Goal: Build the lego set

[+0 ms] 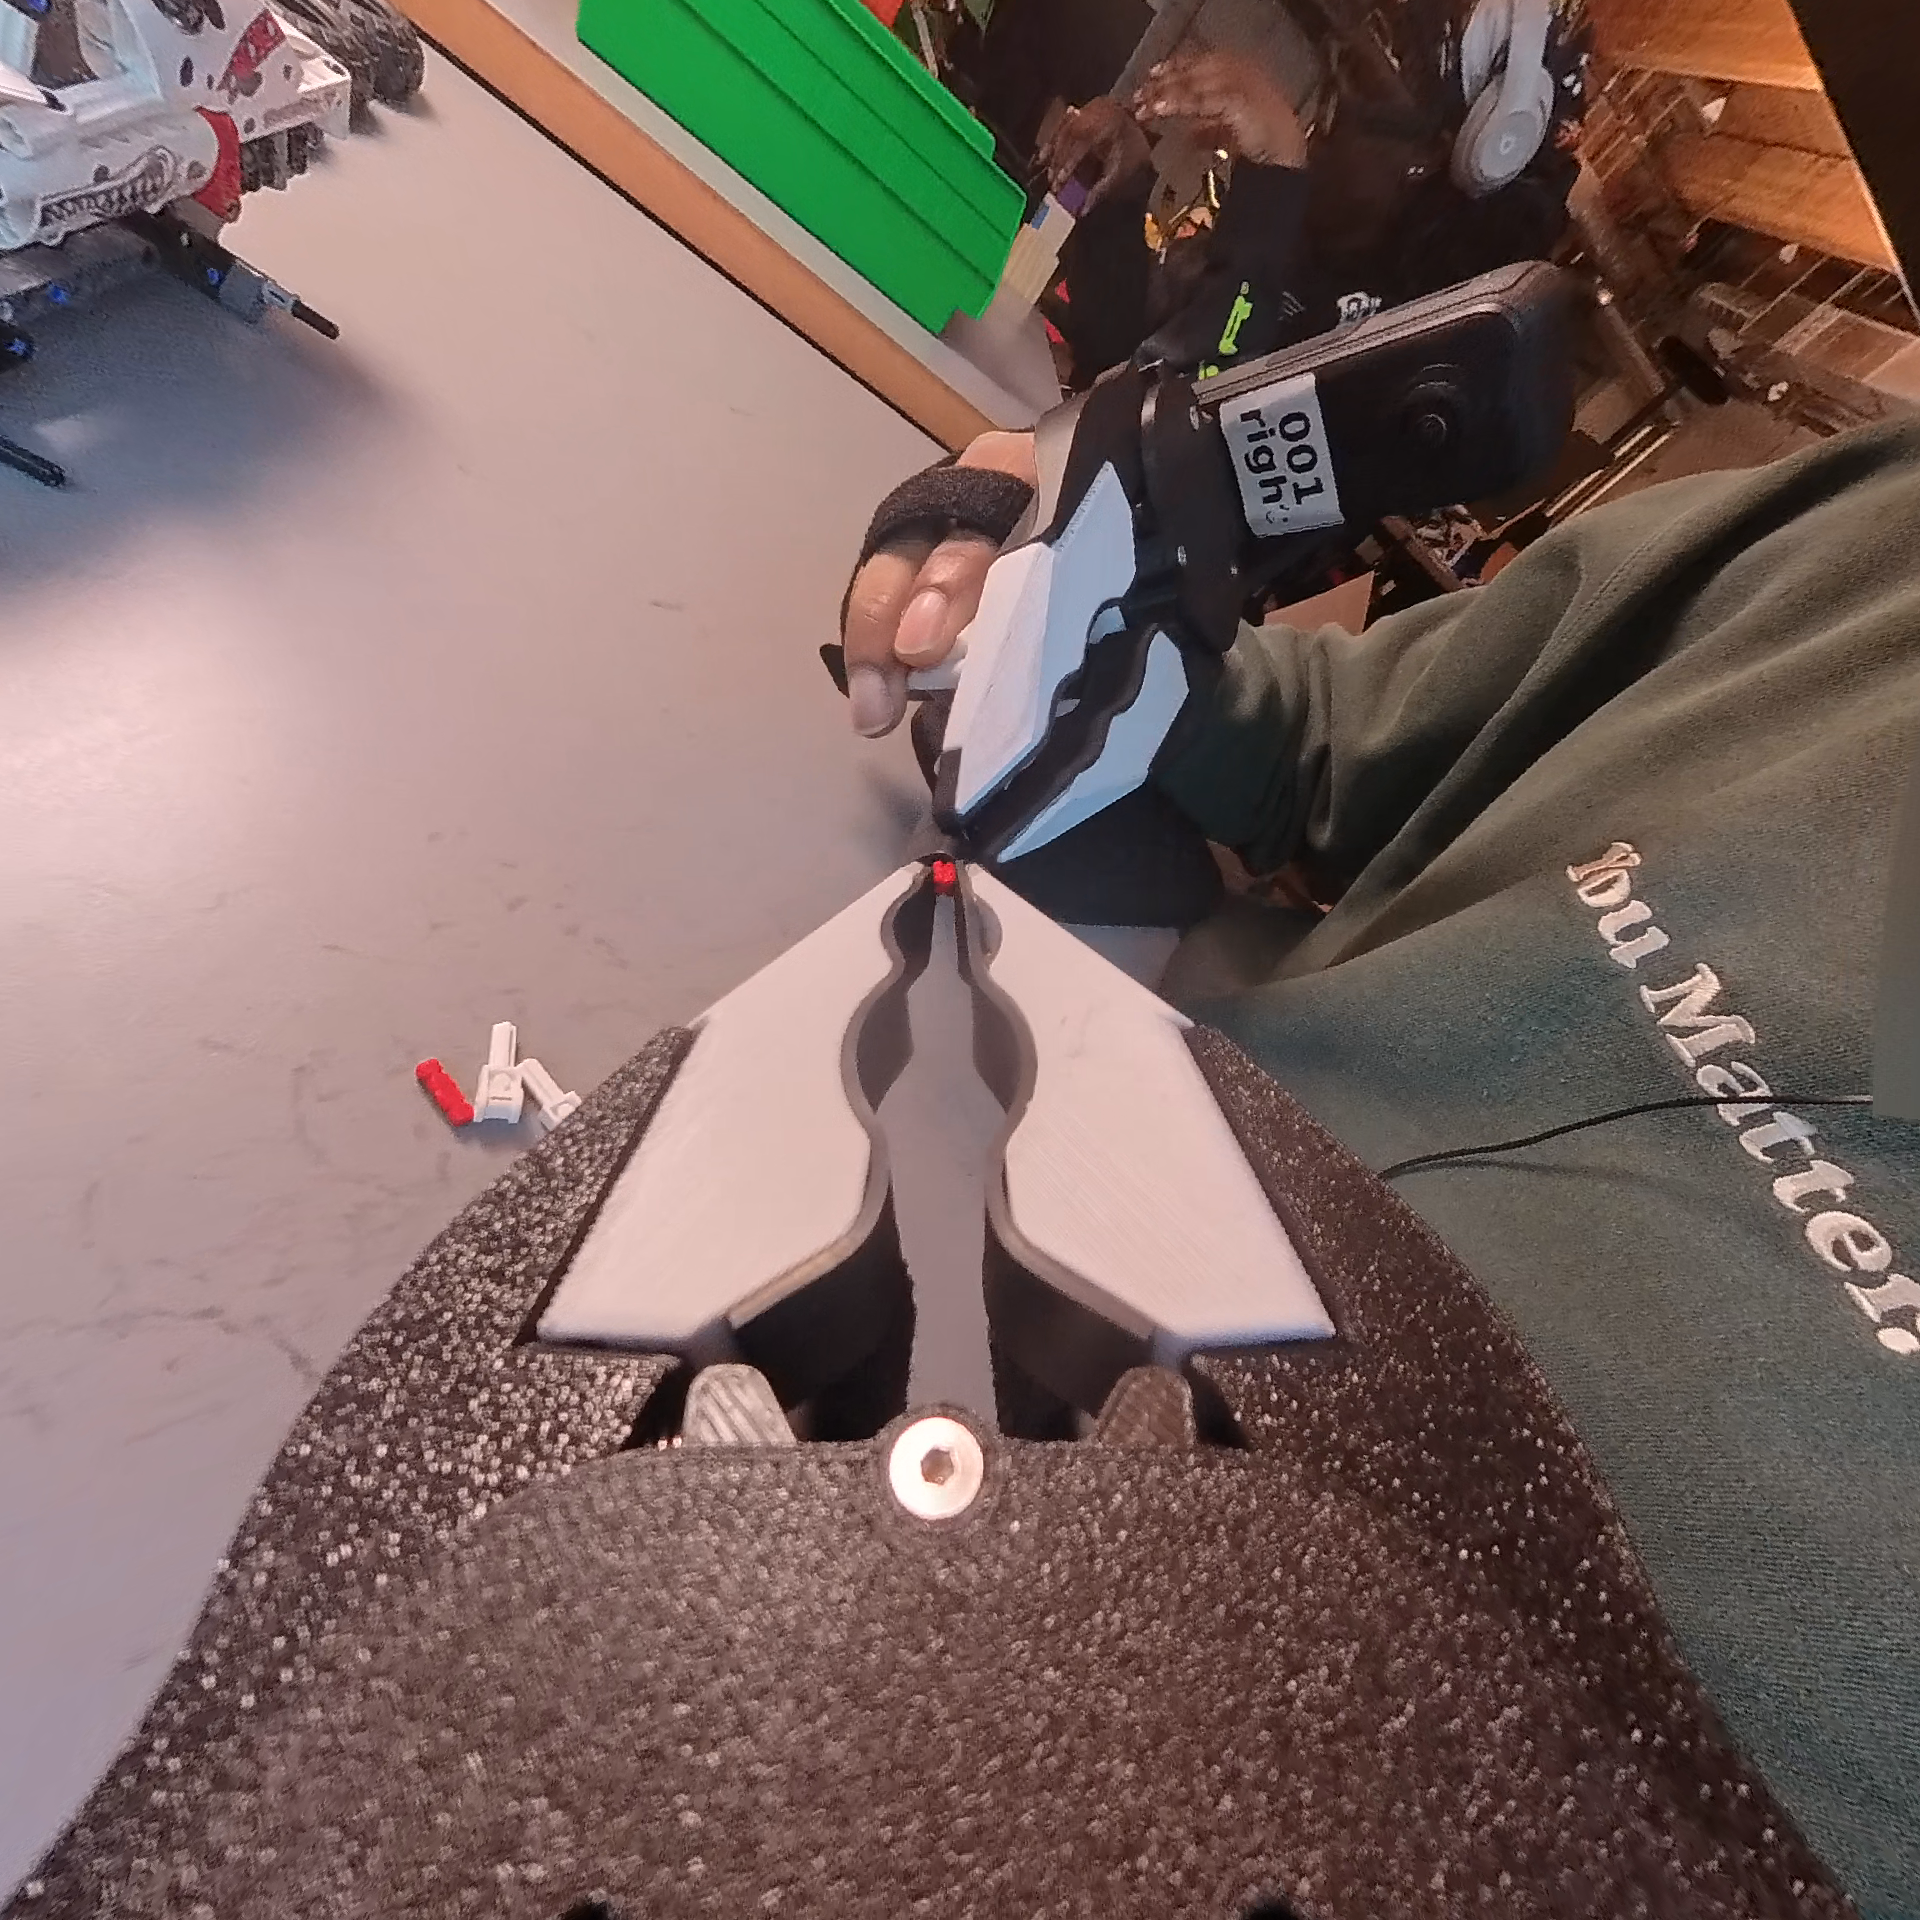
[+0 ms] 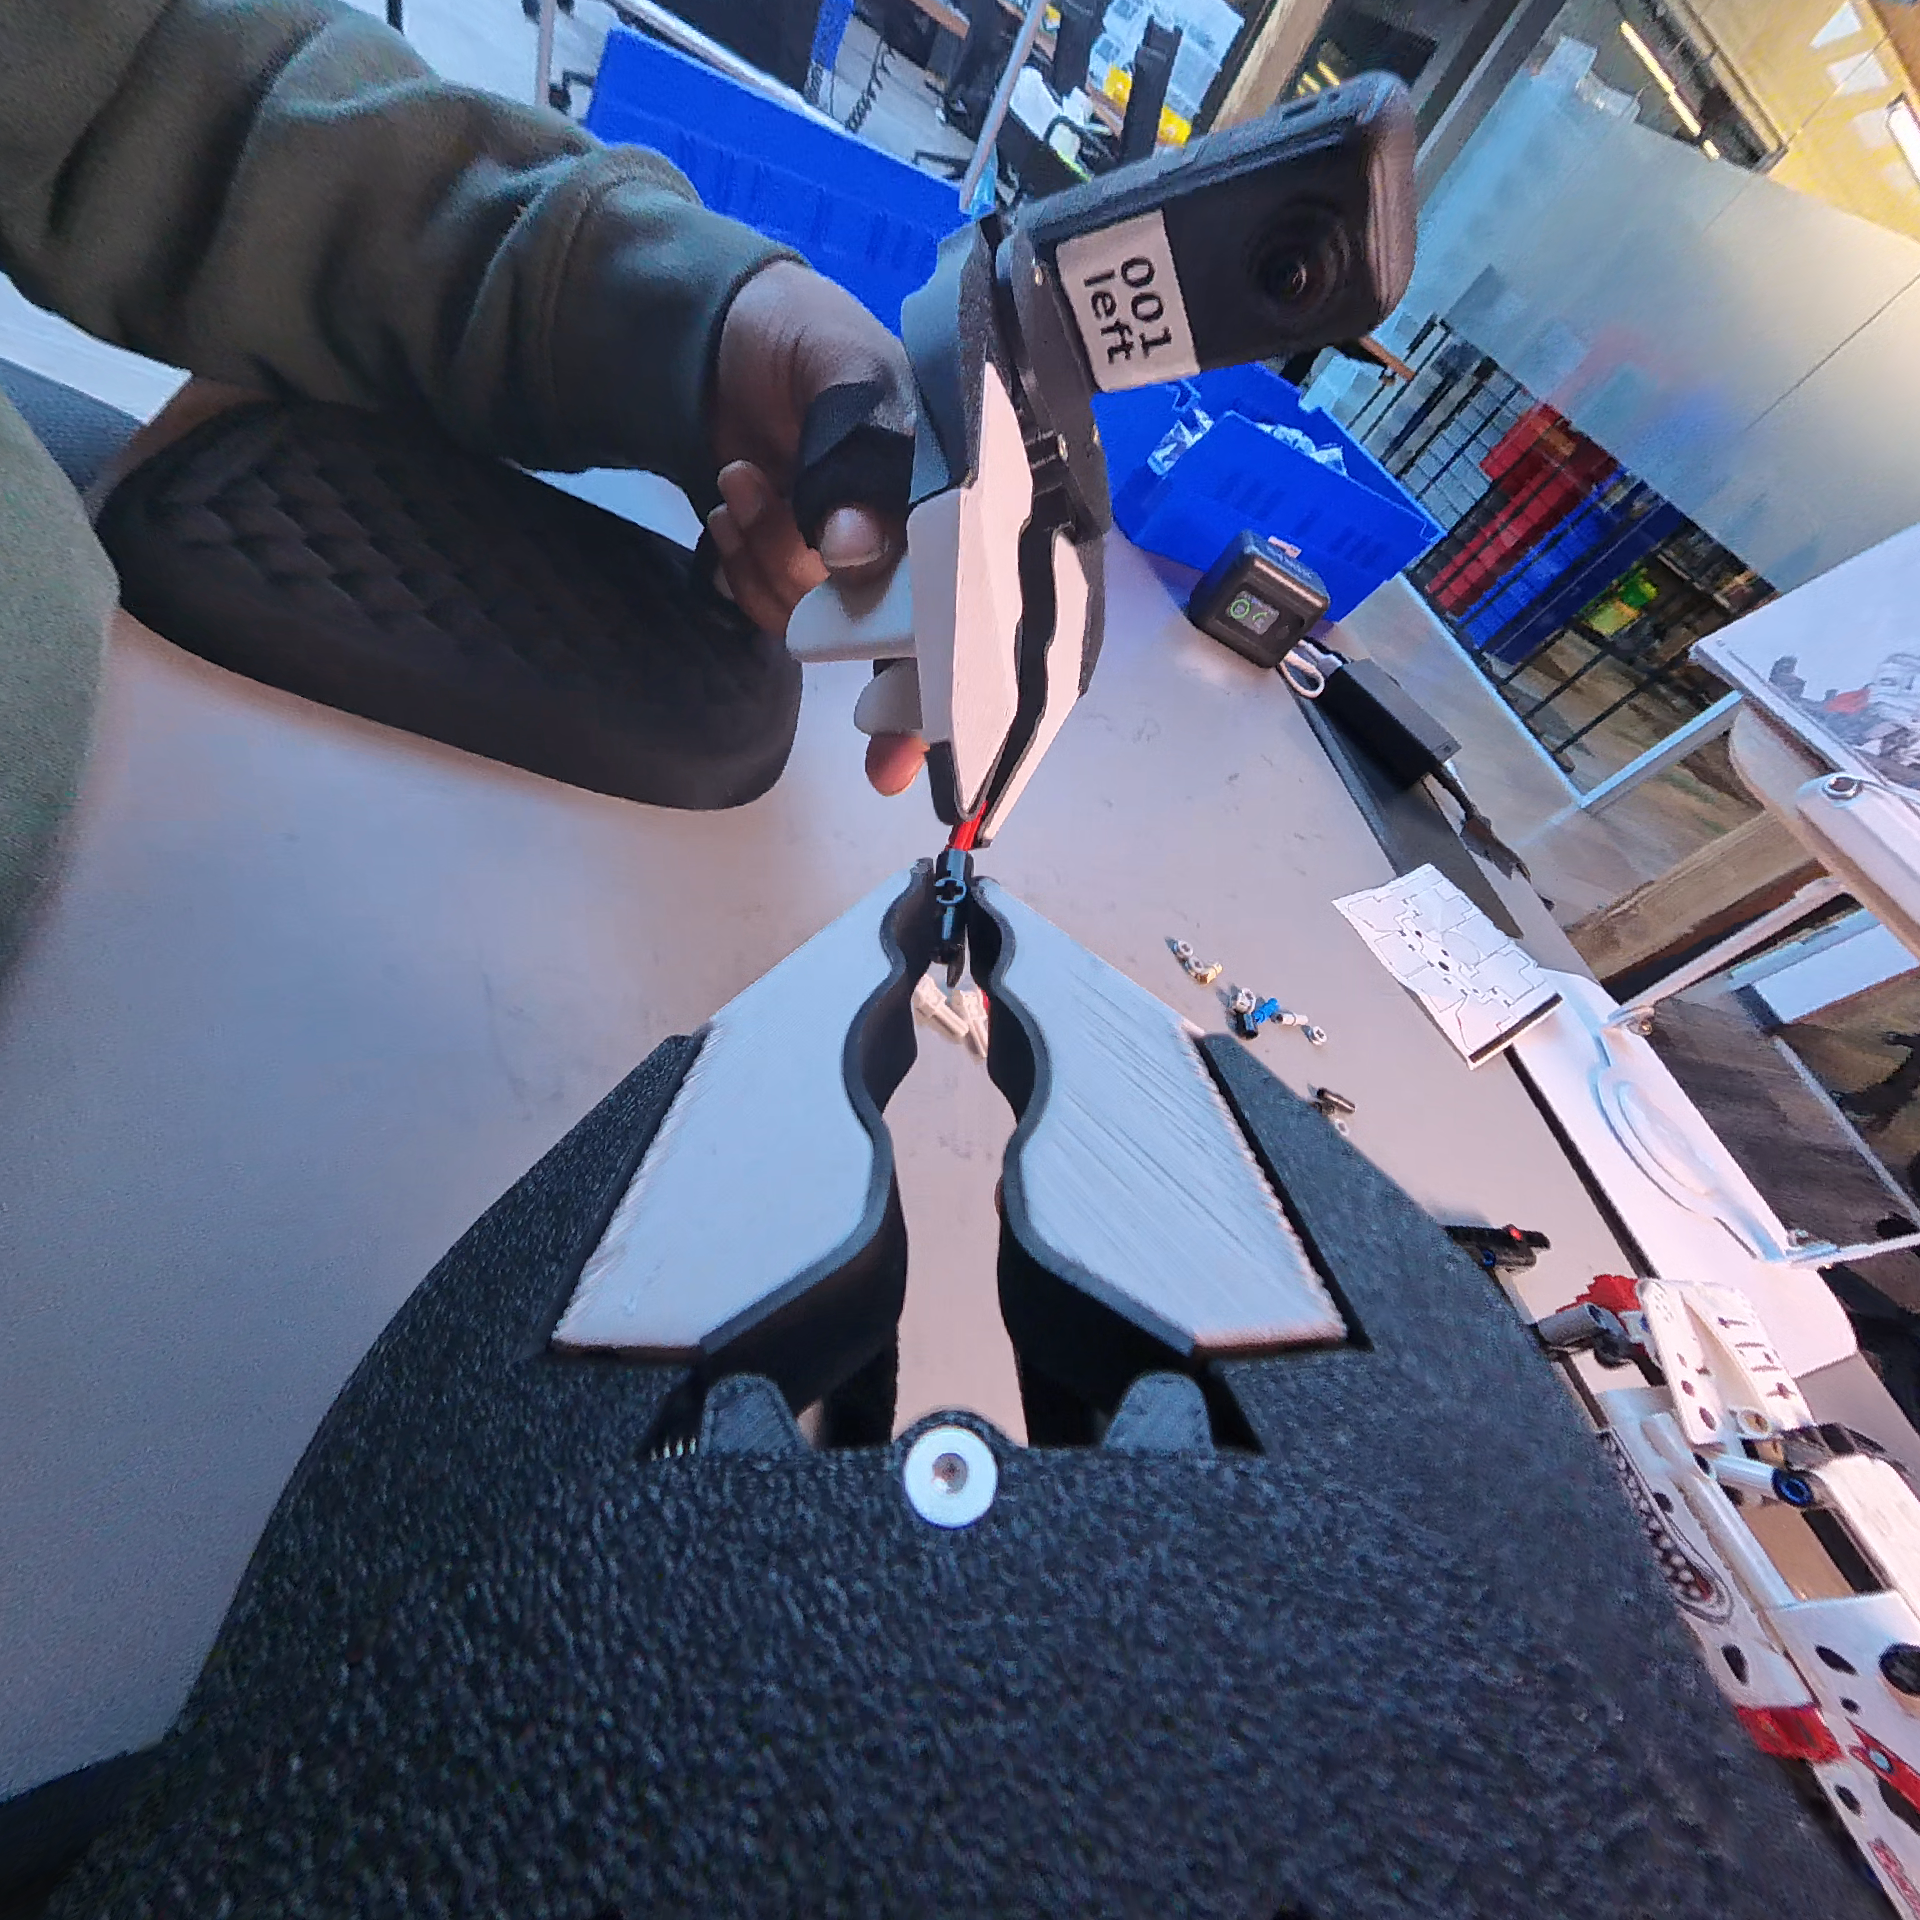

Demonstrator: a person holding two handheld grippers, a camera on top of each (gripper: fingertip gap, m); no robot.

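Left wrist view first: the left gripper [image 1: 943, 878] has its fingertips pinched onto a small red piece [image 1: 943, 876], tip to tip with the right gripper [image 1: 961, 831], which a hand [image 1: 914, 613] in a fingerless black glove holds. A white label sits on that gripper's black camera [image 1: 1392, 416], and pale lettering runs down the green sweatshirt [image 1: 1558, 935] (there is writing, but it goes unquoted). On the grey table [image 1: 364, 727] lie a red beam [image 1: 445, 1091] and white pieces [image 1: 514, 1081] just beside it; the white spotted lego truck [image 1: 135, 145] stands well apart at the far corner, green bins [image 1: 810, 135] beyond the edge.

Over to the right wrist view: the right gripper [image 2: 951, 904] is nipped narrow on a black axle connector [image 2: 951, 899], and the red piece [image 2: 964, 831] sticks out of the left gripper [image 2: 971, 821] right above it, the two touching or nearly so. Loose small parts [image 2: 1257, 1003] and a sticker sheet [image 2: 1444, 961] lie to the right, the truck [image 2: 1787, 1538] at the lower right edge, blue bins [image 2: 1247, 488] behind.
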